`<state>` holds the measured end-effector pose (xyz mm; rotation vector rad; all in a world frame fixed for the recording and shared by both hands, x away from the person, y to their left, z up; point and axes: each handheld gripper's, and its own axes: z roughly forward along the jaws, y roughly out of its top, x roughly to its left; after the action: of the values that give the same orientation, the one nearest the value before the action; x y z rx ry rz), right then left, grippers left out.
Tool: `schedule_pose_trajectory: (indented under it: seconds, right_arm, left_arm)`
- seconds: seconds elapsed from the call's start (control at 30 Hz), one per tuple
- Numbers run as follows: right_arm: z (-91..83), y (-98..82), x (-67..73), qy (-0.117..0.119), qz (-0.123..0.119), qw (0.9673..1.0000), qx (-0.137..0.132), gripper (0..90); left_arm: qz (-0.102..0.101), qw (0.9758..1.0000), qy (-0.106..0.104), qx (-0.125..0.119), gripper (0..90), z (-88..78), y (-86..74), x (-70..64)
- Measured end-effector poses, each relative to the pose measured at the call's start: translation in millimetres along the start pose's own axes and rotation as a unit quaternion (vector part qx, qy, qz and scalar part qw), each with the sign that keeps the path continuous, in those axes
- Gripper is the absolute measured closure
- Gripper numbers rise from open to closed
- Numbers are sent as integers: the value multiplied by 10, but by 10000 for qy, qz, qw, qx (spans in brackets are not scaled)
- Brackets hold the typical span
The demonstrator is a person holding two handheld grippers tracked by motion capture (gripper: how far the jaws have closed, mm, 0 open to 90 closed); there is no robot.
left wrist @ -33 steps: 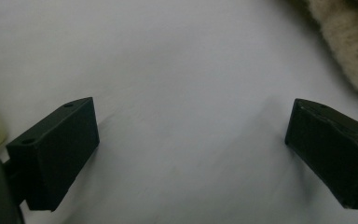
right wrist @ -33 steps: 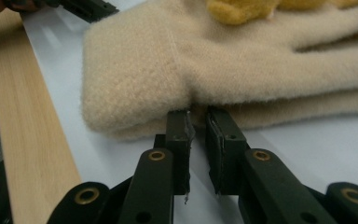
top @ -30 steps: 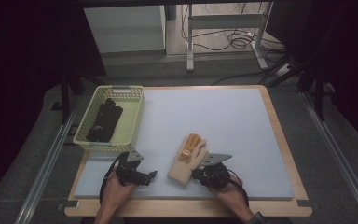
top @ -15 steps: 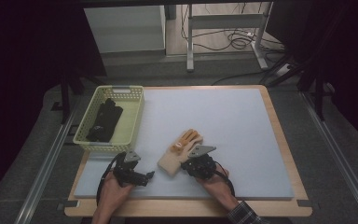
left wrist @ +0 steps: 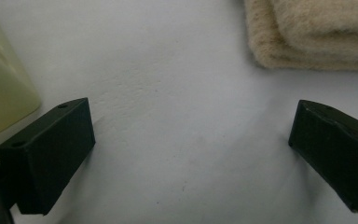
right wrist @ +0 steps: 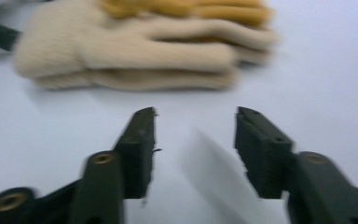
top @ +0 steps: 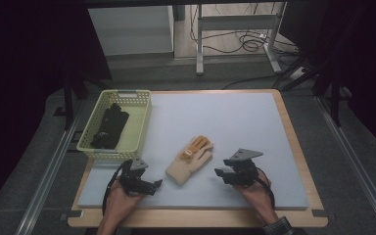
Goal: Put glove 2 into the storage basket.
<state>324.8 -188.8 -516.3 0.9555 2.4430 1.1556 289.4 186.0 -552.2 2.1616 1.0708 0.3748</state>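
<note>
The right gripper [top: 221, 172] has let go and backed off rightward, its jaws just opening, empty. The glove [top: 190, 159] lies flat on the mat [top: 235, 122] between both grippers. The left gripper [top: 154, 185] is spread, empty.

Right tongs [top: 221, 173] just opened, released glove [top: 190, 159], drew back rightward; glove now lies free.

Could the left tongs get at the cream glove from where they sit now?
Probably yes: the left tongs stand open on the mat, the cream glove lies flat beside them, and nothing sits between.
</note>
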Motion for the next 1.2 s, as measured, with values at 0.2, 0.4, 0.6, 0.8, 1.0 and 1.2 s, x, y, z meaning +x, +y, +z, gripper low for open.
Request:
schedule_pose_trajectory:
  seconds: [0.2, 0.4, 0.6, 0.8, 1.0, 1.2]
  right_arm:
    - [-180, -190, -298, -513, 146, 9985, 90, 263]
    - [-209, -322, -453, -902, 141, 9954, 298, 198]
    - [-192, -346, -484, -919, 243, 9951, 285, 174]
    - [-192, -350, -487, -906, 262, 9952, 267, 174]
    - [-192, -352, -487, -908, 257, 9952, 262, 174]
    - [-192, -352, -485, -912, 254, 9952, 259, 174]
  left_arm:
    - [62, 9993, -369, 33, 6, -55, 77, -89]
    - [446, 9969, -630, 126, 0, -80, 269, -309]
    - [639, 9949, -758, 203, 0, 52, 566, -463]
    - [782, 9935, -632, 534, 0, 373, 855, -569]
    - [788, 9923, -479, 822, 0, 594, 990, -590]
    - [702, 9919, -414, 971, 36, 664, 1002, -579]
